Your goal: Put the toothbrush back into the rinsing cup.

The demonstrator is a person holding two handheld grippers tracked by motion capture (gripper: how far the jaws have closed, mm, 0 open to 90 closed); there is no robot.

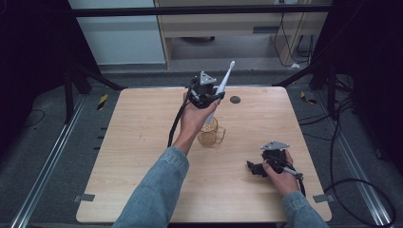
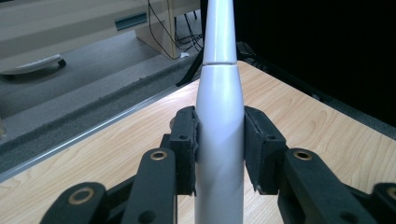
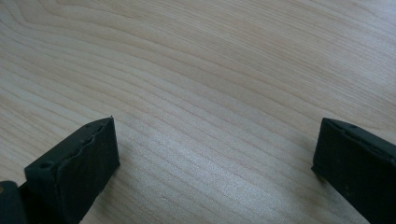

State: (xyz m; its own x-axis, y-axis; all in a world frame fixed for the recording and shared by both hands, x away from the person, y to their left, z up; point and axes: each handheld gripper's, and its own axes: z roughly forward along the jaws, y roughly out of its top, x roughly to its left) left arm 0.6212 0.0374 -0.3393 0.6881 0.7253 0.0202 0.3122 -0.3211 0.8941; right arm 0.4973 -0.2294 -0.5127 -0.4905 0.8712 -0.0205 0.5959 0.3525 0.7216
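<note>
Nearest me, the right gripper is resting on the wooden table, its jaws gaping over bare wood in its own view. Farther off, the left gripper is clenching a white electric toothbrush, tilted above the glass mug; the high view alone is showing its bristles.

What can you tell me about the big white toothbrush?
The toothbrush looks like an electric one: a thick, smooth, glossy white handle that narrows past a seam into a slim neck, with a small brush head on top. It is held up in the air, tilted, head uppermost, above a clear glass mug. The left gripper is shut on its handle, one black pad pressing each side.
</note>
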